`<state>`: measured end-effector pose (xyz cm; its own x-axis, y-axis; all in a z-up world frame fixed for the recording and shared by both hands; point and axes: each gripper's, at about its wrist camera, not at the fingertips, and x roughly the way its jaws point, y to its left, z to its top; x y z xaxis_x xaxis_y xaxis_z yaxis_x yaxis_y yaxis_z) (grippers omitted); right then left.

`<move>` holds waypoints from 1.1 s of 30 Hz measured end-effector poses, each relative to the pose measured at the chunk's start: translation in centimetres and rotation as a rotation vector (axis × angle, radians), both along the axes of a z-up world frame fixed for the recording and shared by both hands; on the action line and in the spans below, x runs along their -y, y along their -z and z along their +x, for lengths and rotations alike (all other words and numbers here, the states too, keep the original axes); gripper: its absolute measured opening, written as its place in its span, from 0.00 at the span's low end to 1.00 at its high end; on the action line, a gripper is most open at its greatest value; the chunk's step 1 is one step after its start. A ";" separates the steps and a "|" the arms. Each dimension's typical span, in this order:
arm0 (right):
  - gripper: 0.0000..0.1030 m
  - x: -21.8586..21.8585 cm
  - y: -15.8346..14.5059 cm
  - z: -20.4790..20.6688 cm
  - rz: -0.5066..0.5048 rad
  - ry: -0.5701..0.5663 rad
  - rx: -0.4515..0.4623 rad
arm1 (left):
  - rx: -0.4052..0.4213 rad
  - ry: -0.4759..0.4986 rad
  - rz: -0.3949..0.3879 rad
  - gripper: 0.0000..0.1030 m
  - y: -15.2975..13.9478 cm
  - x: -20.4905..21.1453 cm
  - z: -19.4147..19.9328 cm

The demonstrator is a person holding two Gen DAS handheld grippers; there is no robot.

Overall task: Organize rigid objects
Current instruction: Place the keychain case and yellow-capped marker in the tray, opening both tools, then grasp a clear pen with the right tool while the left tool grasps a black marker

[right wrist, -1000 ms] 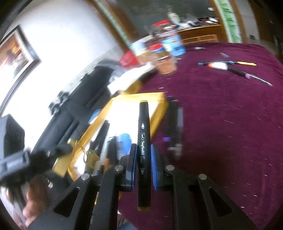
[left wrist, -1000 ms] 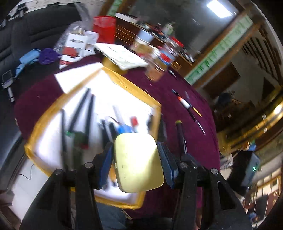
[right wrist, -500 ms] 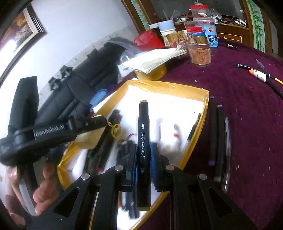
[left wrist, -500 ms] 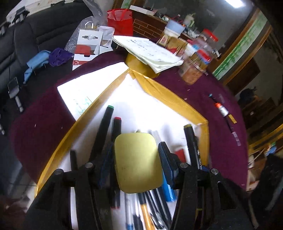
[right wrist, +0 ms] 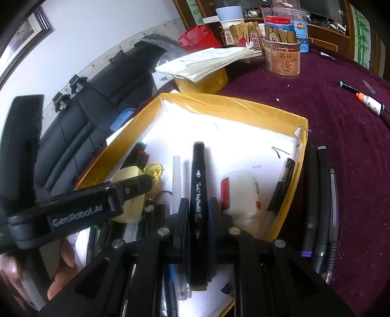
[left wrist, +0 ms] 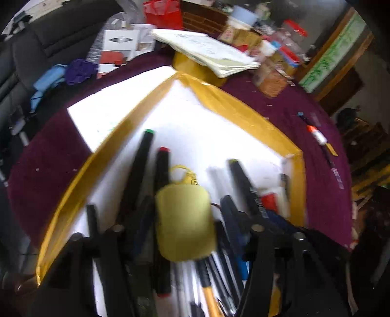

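Observation:
My left gripper (left wrist: 184, 209) holds a flat yellow-gold case (left wrist: 184, 222) with a gold keyring, low over the yellow-rimmed white tray (left wrist: 238, 107); its fingers look slightly parted and blurred, so the grip is unclear. The case also shows in the right wrist view (right wrist: 129, 195). My right gripper (right wrist: 198, 204) is shut on a black marker (right wrist: 198, 190) pointing forward, held over the tray (right wrist: 231, 102). Several black markers (left wrist: 139, 175) and pens lie in the tray, with a white bottle with a red label (right wrist: 240, 195).
Three dark pens (right wrist: 319, 200) lie on the maroon cloth just right of the tray. More pens (right wrist: 365, 100) lie far right. A stack of papers (right wrist: 209, 61) on a yellow tub, jars (right wrist: 284, 56) and a red bag (left wrist: 163, 12) stand behind. A dark sofa (right wrist: 97, 97) lies left.
Both grippers have moved forward and lower over the tray. The case now sits just above the markers and the left fingers seem to have eased apart. The right marker is now above the tray's middle.

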<state>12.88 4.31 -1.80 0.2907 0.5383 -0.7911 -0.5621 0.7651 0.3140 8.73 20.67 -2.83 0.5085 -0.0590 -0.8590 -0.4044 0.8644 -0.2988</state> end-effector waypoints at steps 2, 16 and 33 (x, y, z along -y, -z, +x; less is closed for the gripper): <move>0.20 0.3 -0.6 -0.5 0.027 -0.018 -0.011 | 0.022 -0.003 -0.007 0.61 -0.6 0.4 -0.7; 0.42 11.4 -4.3 -5.9 0.206 0.030 0.038 | 0.188 0.134 -0.040 0.62 -5.1 9.9 -5.8; 0.14 16.3 1.4 0.3 0.117 0.198 -0.132 | 0.169 0.176 -0.004 0.62 -4.8 13.3 -7.6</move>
<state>13.21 -11.95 -3.25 0.2976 0.5711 -0.7650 -0.3531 0.8104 0.4676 1.16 7.33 1.93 0.6270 -0.1627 -0.7619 -0.1918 0.9156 -0.3533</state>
